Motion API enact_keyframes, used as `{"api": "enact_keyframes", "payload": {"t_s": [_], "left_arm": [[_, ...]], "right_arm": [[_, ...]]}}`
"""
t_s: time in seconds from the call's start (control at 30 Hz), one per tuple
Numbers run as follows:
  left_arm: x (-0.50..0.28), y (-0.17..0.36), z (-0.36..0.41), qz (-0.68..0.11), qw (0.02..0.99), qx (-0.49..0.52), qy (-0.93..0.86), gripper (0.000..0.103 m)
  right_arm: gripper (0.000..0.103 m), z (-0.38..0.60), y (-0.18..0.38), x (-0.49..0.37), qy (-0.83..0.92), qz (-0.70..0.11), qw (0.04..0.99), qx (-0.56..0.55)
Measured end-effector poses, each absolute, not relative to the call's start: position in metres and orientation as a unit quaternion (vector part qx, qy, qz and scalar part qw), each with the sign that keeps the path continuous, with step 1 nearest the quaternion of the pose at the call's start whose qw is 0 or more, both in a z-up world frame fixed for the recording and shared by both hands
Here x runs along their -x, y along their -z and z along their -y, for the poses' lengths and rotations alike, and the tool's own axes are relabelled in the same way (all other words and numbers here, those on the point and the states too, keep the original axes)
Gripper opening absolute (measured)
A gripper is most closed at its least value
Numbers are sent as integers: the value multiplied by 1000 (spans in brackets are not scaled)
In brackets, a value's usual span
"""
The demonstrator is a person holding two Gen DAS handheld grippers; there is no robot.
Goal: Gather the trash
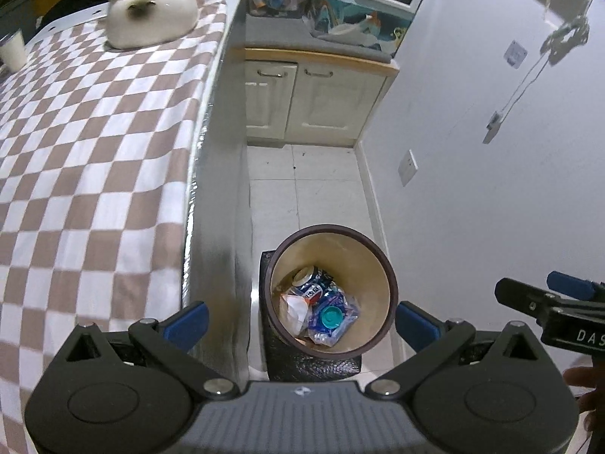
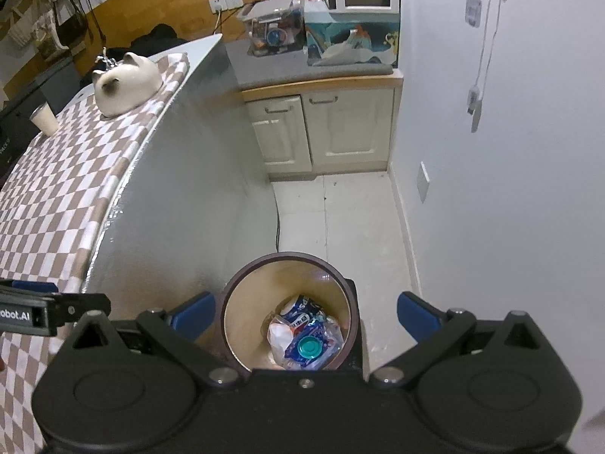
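A round brown-rimmed trash bin (image 1: 378, 253) (image 2: 340, 276) stands on the floor beside the table. Inside lie a blue soda can (image 1: 312, 283) (image 2: 300, 312), a crushed plastic bottle with a teal cap (image 1: 331, 317) (image 2: 309, 348) and white crumpled paper (image 1: 297, 308) (image 2: 280, 335). My left gripper (image 1: 300, 321) hovers above the bin, open, nothing between its blue pads. My right gripper (image 2: 304, 317) also hangs over the bin, open and empty. Each gripper shows at the edge of the other's view: the right gripper's body (image 1: 548, 302), the left gripper's body (image 2: 49, 306).
A table with a brown-and-white checked cloth (image 1: 94, 143) (image 2: 56, 196) stands left of the bin, carrying a white cat-shaped dish (image 1: 151, 11) (image 2: 124, 83) and a cup (image 2: 44, 117). Cream cabinets (image 1: 302, 102) (image 2: 321, 128) close the far end; a white wall (image 1: 491, 151) runs along the right.
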State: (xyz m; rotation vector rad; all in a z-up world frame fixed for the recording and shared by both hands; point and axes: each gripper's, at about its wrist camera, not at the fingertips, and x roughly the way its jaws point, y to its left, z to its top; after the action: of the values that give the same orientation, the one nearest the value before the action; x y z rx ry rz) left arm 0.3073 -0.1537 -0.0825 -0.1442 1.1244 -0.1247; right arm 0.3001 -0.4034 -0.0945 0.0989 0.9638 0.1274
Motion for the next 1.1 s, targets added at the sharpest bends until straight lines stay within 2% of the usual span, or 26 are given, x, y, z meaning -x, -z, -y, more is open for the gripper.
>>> {"api": "enact_keyframes", "payload": {"t_s": [0.47,1.1], "left_arm": [[-227,35,115,-475,875,70,56,103],[-129,12,78,-427,902,58,39,103]], "right_arm": [[103,373,48,-223,-55,-417,907,-35],[103,338,24,-125,-61,-384,921,-35]]}}
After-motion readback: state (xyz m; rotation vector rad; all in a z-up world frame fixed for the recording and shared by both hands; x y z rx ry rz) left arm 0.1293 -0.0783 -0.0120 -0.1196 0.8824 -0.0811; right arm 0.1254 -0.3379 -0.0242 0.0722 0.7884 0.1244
